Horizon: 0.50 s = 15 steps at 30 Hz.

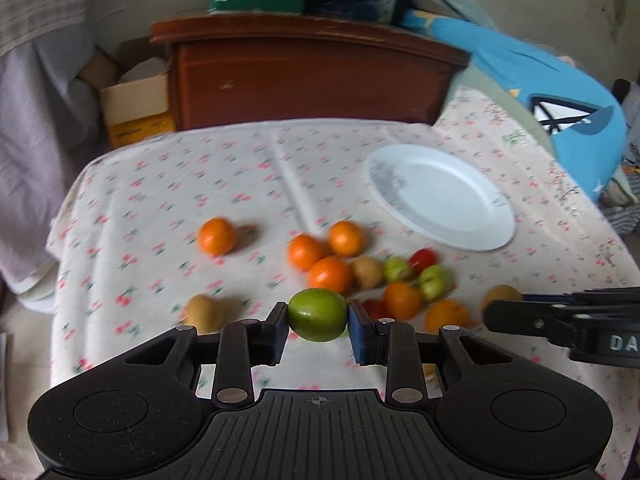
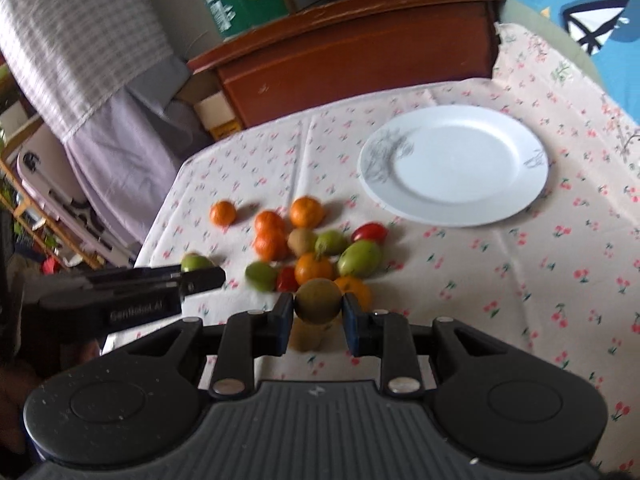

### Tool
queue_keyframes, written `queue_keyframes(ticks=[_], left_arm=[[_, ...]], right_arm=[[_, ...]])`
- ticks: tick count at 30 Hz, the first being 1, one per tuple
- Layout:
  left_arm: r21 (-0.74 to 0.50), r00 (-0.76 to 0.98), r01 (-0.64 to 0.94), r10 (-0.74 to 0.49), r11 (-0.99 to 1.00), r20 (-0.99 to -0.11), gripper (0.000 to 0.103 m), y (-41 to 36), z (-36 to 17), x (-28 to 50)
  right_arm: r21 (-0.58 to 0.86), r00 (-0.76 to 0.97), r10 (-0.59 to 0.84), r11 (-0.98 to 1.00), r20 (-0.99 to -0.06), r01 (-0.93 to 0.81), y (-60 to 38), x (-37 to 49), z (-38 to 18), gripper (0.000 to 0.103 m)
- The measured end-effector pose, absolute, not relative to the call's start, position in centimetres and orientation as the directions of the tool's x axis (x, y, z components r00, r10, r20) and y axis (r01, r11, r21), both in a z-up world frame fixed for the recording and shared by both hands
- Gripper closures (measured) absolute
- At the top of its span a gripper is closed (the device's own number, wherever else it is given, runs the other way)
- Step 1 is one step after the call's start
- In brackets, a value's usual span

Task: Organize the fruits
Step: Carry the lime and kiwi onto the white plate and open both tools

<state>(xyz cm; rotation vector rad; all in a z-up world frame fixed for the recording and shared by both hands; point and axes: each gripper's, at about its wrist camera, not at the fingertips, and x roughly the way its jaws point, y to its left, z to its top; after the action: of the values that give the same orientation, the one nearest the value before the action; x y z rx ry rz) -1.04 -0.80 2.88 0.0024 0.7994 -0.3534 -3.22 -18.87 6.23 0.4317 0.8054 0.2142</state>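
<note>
On the left of the cherry-print tablecloth (image 2: pixel 500 280) a lone orange (image 1: pixel 217 235) sits apart from the rest, with a brown kiwi-like fruit (image 1: pixel 205 311) nearer the front edge. The left gripper (image 1: pixel 318 316) is clenched on a green fruit (image 1: pixel 318 314), pinched across its middle and apparently lifted clear of the cloth. In the centre lies the loose pile (image 2: pixel 312 248) of oranges, green fruits, small red ones and a brown one, all touching or just beside each other. The right gripper (image 2: pixel 318 306) is clamped on a brownish-green fruit (image 2: pixel 318 301), held over the near side of that pile. Farther right and beyond the pile, the white plate (image 2: pixel 532 184) stands bare, well apart from both held fruits. The step in hand looks like carrying both fruits to the plate. To do it well, keep each squeeze steady, since round fruit can pop out of flat pads; pass above the pile rather than through it; bring the two grippers in at separate spots so they do not collide; and lower each fruit onto the flat centre before letting go, so it does not roll off the rim.
</note>
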Motion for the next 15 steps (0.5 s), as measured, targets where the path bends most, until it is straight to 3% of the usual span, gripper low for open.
queue_keyframes(ticks=[15], left_arm=[[-0.169,0.601,0.454,-0.441,0.875,-0.667,0.074,-7.3,3.6,3.6]], right_arm=[[0.455,0.728,0.237,0.883,-0.643,0.115,-24.1,1.2,6.6,0.077]])
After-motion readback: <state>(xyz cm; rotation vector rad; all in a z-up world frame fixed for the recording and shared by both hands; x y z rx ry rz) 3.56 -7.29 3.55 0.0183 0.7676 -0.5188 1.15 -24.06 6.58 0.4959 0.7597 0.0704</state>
